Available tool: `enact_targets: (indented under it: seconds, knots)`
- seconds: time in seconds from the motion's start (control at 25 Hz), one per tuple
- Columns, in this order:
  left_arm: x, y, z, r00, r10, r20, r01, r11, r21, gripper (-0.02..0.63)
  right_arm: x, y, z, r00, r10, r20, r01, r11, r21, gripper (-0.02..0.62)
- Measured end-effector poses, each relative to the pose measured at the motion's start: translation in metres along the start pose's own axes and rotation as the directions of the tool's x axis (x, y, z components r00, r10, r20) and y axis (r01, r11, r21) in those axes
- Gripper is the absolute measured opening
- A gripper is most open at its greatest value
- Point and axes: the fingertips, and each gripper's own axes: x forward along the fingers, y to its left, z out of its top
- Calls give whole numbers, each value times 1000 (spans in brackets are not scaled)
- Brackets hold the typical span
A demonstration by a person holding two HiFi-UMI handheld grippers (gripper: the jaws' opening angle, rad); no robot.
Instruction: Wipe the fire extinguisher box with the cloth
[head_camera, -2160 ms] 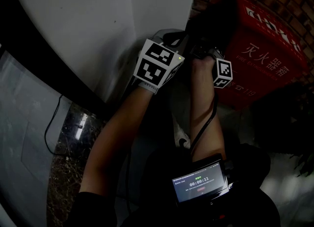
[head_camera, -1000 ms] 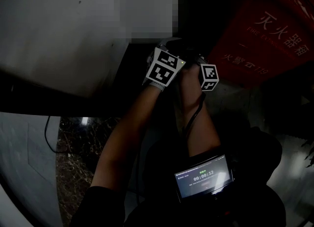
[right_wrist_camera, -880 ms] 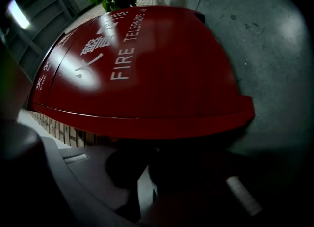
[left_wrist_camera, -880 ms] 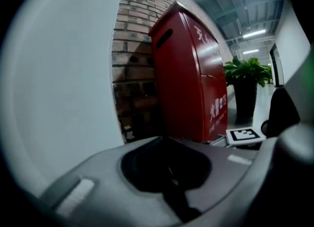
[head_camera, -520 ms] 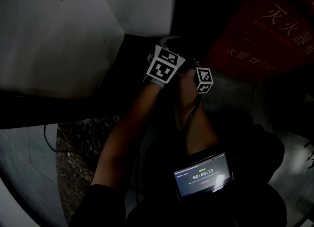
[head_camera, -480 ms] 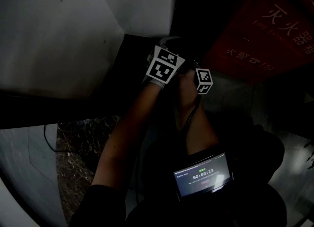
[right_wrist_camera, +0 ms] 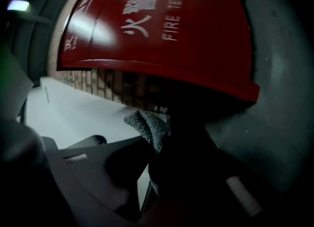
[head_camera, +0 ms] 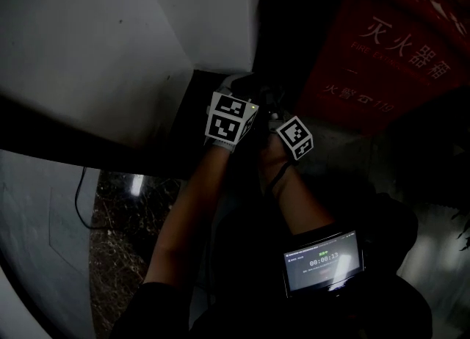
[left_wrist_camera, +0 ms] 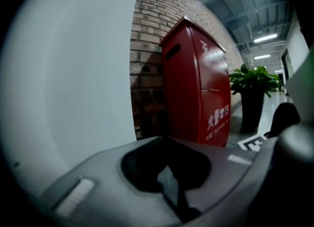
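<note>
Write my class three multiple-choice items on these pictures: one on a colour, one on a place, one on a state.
1. What colour is the tall metal fire extinguisher box?
A) blue B) red C) yellow
2. Where does the green potted plant stand?
A) on the box B) inside the box C) on the floor beside the box
3. What state is the right hand-held gripper in?
A) open and empty B) shut on the grey woven cloth C) shut on a bottle

Key: 1 B, it shows red in every view. 2 C, the left gripper view shows it next to the box. 3 B, the cloth sticks out between its jaws.
</note>
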Motion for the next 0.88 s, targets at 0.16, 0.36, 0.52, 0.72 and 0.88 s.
enact_targets:
  seconds: [0.16,0.36,0.52,0.72,0.88]
  knots:
    - [-21,-9,30,999,36,30,-37,999,19,3,-34,47,6,995,42,-91,-53,991,-124,26]
    - [-29,-43,68,998,17,67,-20,999,44,3,-70,86,41,988,87,-126,-120,949,-290,26]
    - [-32,-65,97,996,2,91,-7,998,55,3,-93,104,81,986,83,-141,-137,893,-430,26]
    - [-35,-92,139,992,-49,119,42,997,57,3,-119,144,127,979,117,-169,-197,765,-613,26]
    - [-39,-119,176,983,-111,144,102,993,64,3,-135,185,147,951,165,-262,-308,599,-740,26]
